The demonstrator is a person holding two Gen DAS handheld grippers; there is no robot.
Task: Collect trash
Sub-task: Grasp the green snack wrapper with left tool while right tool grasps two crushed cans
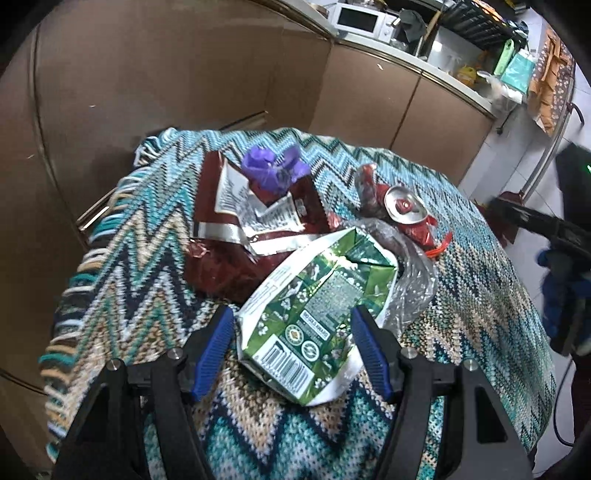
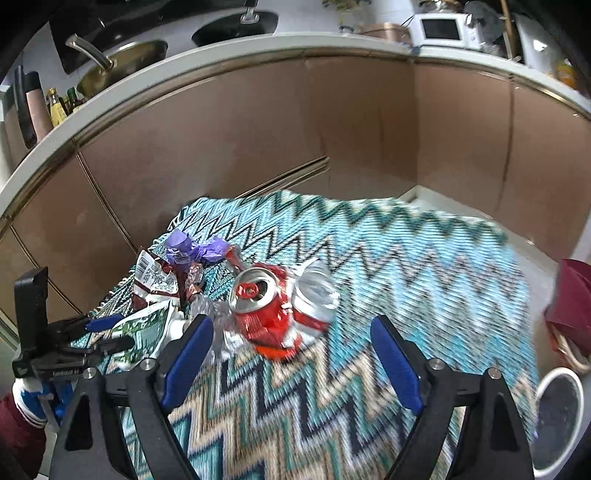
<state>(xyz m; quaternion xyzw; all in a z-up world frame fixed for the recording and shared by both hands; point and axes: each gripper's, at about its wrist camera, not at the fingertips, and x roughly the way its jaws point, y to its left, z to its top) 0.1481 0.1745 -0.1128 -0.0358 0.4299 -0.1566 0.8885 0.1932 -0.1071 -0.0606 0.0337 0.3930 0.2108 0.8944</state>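
Observation:
Trash lies on a table under a zigzag knit cloth [image 1: 480,295]. My left gripper [image 1: 293,321] is open, its blue pads either side of a green and white packet [image 1: 314,310] without closing on it. Behind it lie a dark red wrapper [image 1: 251,221], purple crumpled plastic [image 1: 275,166], clear plastic [image 1: 410,280] and a crushed red can [image 1: 406,210]. My right gripper [image 2: 291,332] is open and empty just in front of the crushed can [image 2: 280,302]. The left gripper [image 2: 107,332] also shows at the left of the right wrist view.
Brown cabinet fronts [image 1: 166,74] and a white counter with a microwave [image 1: 364,18] stand behind the table. A white-rimmed bin [image 2: 557,413] stands at the table's right side, next to a dark red bag [image 2: 572,295]. A pan [image 2: 122,62] sits on the stove.

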